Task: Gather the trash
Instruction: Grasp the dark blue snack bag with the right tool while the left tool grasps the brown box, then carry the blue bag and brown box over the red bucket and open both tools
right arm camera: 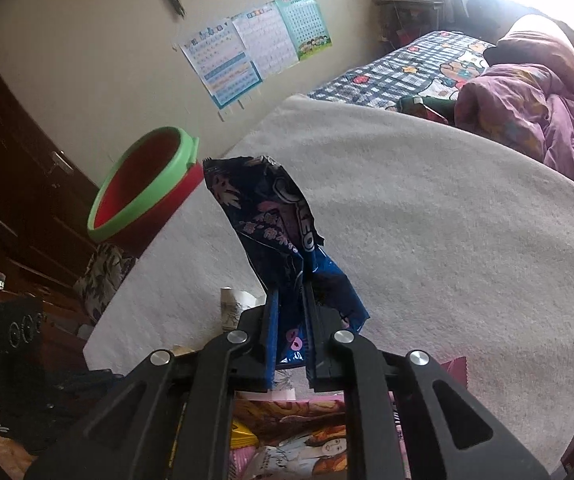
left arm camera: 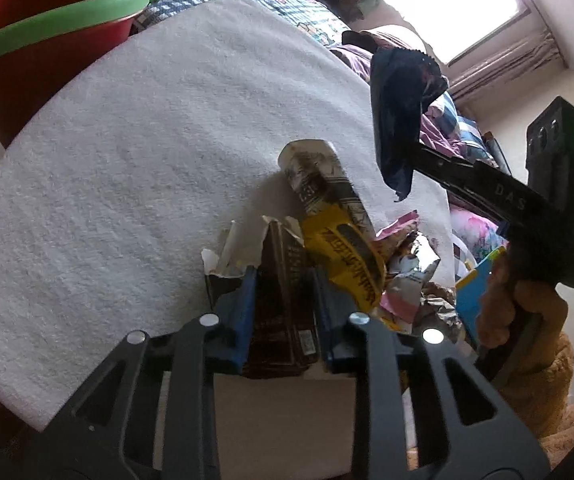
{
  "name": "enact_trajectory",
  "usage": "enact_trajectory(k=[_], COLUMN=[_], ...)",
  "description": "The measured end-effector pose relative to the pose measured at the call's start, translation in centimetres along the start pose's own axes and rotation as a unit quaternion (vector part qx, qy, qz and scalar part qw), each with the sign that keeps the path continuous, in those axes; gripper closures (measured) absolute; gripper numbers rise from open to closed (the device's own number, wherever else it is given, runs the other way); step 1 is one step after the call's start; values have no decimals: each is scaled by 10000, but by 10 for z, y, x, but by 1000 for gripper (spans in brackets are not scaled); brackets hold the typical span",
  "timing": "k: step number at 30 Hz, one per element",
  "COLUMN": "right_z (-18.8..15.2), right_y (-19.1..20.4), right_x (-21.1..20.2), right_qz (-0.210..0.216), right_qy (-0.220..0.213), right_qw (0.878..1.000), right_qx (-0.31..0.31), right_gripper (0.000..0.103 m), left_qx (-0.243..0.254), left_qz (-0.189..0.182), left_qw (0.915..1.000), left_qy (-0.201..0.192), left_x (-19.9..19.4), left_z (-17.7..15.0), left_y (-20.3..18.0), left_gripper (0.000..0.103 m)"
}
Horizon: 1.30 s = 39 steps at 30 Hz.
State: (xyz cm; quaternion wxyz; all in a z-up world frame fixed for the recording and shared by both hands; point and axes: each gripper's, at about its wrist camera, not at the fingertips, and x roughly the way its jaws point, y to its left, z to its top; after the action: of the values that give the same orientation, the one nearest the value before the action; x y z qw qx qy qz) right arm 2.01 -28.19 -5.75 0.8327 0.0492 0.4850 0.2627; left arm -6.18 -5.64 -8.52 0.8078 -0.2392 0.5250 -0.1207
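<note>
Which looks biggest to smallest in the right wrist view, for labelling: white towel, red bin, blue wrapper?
1. white towel, by far.
2 and 3. blue wrapper and red bin look alike; the wrapper is nearer the camera, so unranked.

A lived-in home bedroom is shown. A bed with a checked cartoon-print sheet (right arm camera: 403,68) and a rumpled purple quilt (right arm camera: 527,116) is seen under a bright window (left arm camera: 447,4); learning charts (right arm camera: 255,46) are stuck on the wall, beside a dark wooden door (right arm camera: 19,168).
</note>
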Motion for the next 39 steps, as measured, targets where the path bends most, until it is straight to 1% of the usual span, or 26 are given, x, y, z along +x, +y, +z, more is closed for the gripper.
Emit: enact_trajectory(k=[2,3,9,14,23,31,39], right_z=[0,1,3,9,16,24,37], right_y=[1,2,9,17,33,48,81], right_x=[-3,-4,-13,-19,-23,-24,-14], right_qz=[22,32,89,164,203,160,85], right_qy=[-44,-63,-191,-323,-459,-538,-575], right_qw=[10000,10000,9998,9993,9986,9982,9977], right_qx=[6,10,-10,-47,-166,-224,-342], right_gripper=[92,92,92,92,92,92,92], left_qx=[94,121,210,315,678,813,872], left_qz=[73,104,290,419,715,823,794], left_qw=[9999,9998,9979,9957,9862,9799,9753], left_qy=[-90,-147,-535,-768,-1326,-1628,-1869], left_x=[-3,-5,-20,-29,-51,-68,-87], left_z=[2,4,11,19,39,55,74], left_y=[-2,-3,-5,-7,-16,-5,17], left_gripper=[80,83,85,86,87,87,87])
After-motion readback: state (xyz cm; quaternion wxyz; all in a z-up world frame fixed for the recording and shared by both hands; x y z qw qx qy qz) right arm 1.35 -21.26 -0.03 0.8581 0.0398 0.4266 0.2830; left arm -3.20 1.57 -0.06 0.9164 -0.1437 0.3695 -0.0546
